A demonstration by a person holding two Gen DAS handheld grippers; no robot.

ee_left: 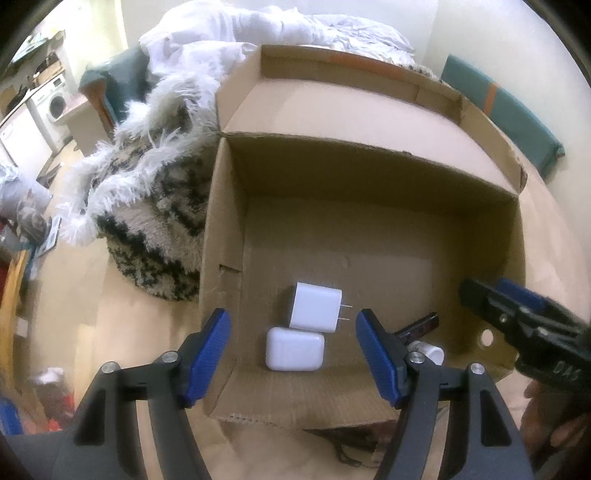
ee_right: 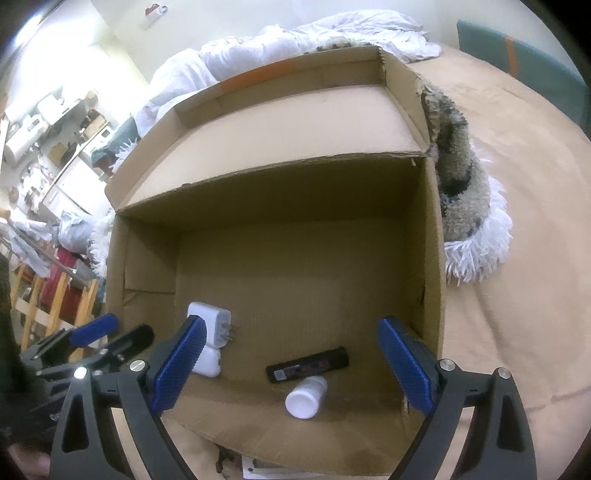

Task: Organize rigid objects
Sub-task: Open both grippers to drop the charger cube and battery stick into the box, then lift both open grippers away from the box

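Note:
An open cardboard box lies on a tan bed cover. Inside it lie a white plug adapter, a white earbud case, a black rectangular device and a small white bottle. My left gripper is open and empty, above the box's near edge over the earbud case. My right gripper is open and empty, above the black device and the bottle. The right gripper also shows at the right of the left wrist view.
A shaggy black-and-white blanket lies against the box's sides. White bedding is piled behind. A teal headboard stands at the back right. Cluttered shelves and a washing machine are at the far left.

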